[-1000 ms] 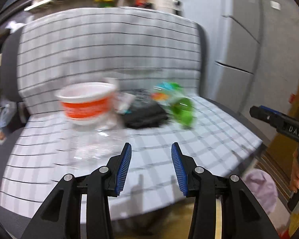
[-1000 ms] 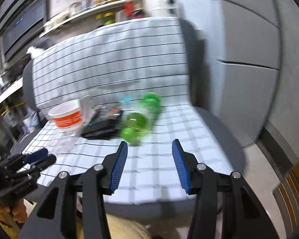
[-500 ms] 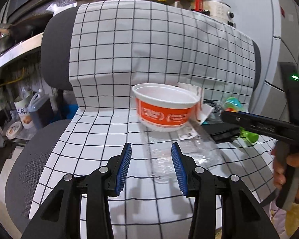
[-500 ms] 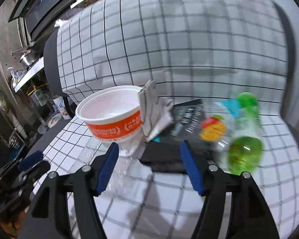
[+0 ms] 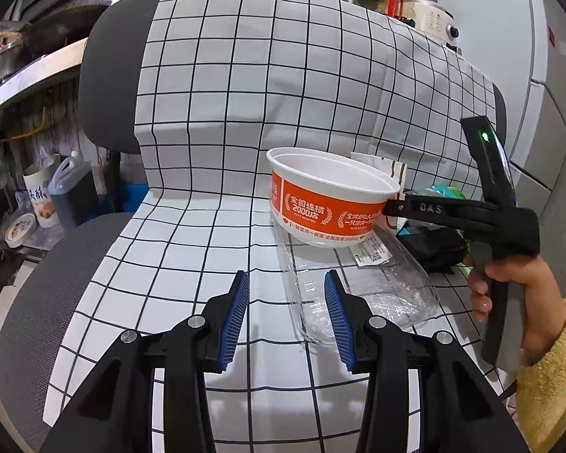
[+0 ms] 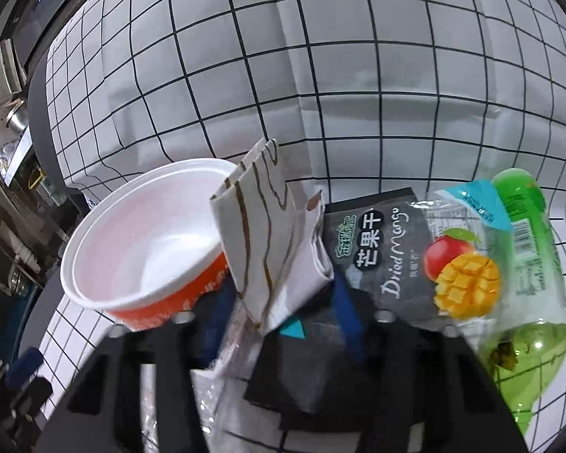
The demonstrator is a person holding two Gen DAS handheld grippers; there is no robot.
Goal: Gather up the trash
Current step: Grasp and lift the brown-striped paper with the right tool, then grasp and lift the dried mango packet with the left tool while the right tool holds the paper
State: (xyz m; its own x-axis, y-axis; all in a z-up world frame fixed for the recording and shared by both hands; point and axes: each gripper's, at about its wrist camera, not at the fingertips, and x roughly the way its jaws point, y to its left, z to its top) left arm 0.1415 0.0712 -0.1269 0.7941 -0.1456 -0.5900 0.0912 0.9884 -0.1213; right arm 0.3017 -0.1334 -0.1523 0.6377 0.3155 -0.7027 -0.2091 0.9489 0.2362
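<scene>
A: Though closing right now, right gripper not yet pinching anything, by the look of it; folded carton standing between the jaws, leaning on the bowl.

B: Left gripper?

A: Half open, empty, hanging over the clear tray lying flat on the chair in front of the bowl.

B: Handling?

A: Carton probably light, thin, easy to crush; best taken across its flat faces, low down. Bowl light and stiff (rim the obvious hold). Pouch slick and floppy. Green bottle round, lying on its side, likely to roll.

B: Tray?

A: Thin, springy, hard to see against the grid cloth; edges barely readable. Grip on one wall, probably.

B: Hidden?

A: Right pads blurred, contact with the carton unclear. Black thing under the pouch not identifiable. Bottle cut off at the frame edge. No bin anywhere in view.
</scene>
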